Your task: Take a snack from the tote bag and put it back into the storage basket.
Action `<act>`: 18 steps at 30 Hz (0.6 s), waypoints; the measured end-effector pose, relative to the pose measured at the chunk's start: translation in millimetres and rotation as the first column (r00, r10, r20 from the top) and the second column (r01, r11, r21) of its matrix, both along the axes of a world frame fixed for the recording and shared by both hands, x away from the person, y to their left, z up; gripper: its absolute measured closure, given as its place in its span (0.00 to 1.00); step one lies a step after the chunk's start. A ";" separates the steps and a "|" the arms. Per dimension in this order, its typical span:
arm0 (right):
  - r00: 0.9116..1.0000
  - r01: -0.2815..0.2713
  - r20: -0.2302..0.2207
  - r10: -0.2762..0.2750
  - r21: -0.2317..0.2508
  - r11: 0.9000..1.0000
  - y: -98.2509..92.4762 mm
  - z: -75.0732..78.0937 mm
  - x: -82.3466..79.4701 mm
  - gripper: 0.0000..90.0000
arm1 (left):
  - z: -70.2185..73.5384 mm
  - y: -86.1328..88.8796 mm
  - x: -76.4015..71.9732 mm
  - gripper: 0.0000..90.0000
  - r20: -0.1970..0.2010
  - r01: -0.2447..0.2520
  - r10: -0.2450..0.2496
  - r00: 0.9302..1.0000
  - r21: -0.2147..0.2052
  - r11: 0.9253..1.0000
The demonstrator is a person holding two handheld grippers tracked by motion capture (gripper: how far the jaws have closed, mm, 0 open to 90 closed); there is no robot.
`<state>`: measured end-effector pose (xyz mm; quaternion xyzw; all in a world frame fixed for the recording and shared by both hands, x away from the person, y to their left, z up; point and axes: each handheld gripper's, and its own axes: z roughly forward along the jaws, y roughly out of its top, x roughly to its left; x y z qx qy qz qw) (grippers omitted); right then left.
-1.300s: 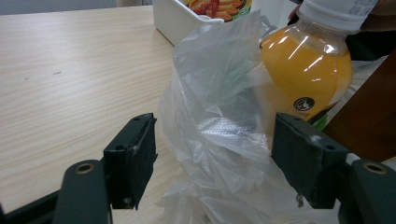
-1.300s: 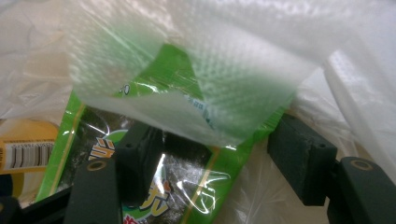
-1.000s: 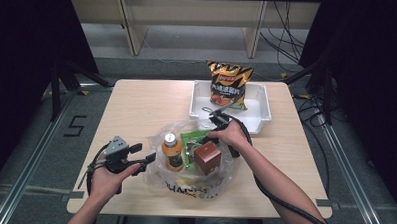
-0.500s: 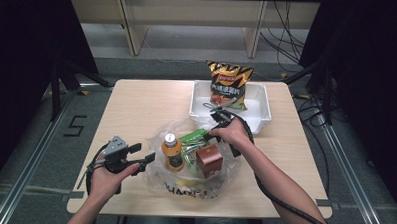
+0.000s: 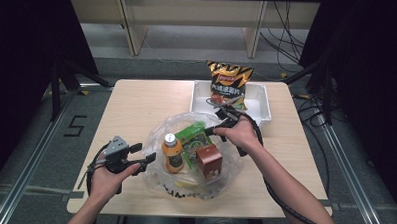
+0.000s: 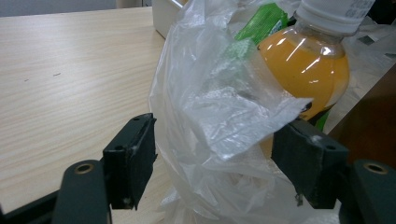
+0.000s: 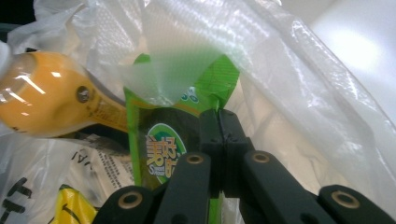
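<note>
The right gripper [image 7: 218, 116] has just been closing, its jaws now pinched on the green packet [image 7: 161, 140], apparently lifting it slightly inside the plastic bag [image 5: 160, 135].

green snack packet [image 7: 173, 140] | upright, tilted | inside clear plastic bag [image 5: 165, 136]

There's a chip bag [image 5: 228, 83] propped in a white tray [image 5: 262, 108] at the table's [image 5: 136, 110] far right edge.

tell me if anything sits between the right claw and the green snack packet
Nothing visible does: the right claw is shut on the edge of the flat green snack packet, inside the clear plastic bag, beside the orange juice bottle.
</note>
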<state>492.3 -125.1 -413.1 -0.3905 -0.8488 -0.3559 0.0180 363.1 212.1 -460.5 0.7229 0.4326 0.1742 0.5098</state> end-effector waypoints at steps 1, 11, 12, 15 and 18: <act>1.000 -0.019 0.023 0.018 0.014 1.000 -0.9 0.4 0.1 1.00 | 0.0 0.3 0.2 0.33 0.002 0.000 0.000 1.000 0.001 1.000; 0.999 -0.020 0.047 0.019 0.031 0.999 -3.5 12.0 -4.7 1.00 | 3.8 1.4 0.1 0.34 0.026 0.003 -0.003 1.000 -0.001 1.000; 0.997 -0.029 0.073 0.027 0.018 0.999 -3.7 13.0 -5.2 1.00 | 5.3 1.9 -0.1 0.34 0.032 0.000 0.000 0.999 -0.006 1.000; 0.996 -0.051 0.075 0.050 0.003 0.999 -4.1 15.3 -8.1 1.00 | 12.2 3.9 0.1 0.37 0.060 0.000 0.000 0.998 -0.014 1.000; 0.996 -0.041 0.081 0.040 0.013 0.999 -3.0 12.4 -7.6 1.00 | 24.4 6.3 2.6 0.41 0.093 -0.003 0.006 0.996 -0.035 0.999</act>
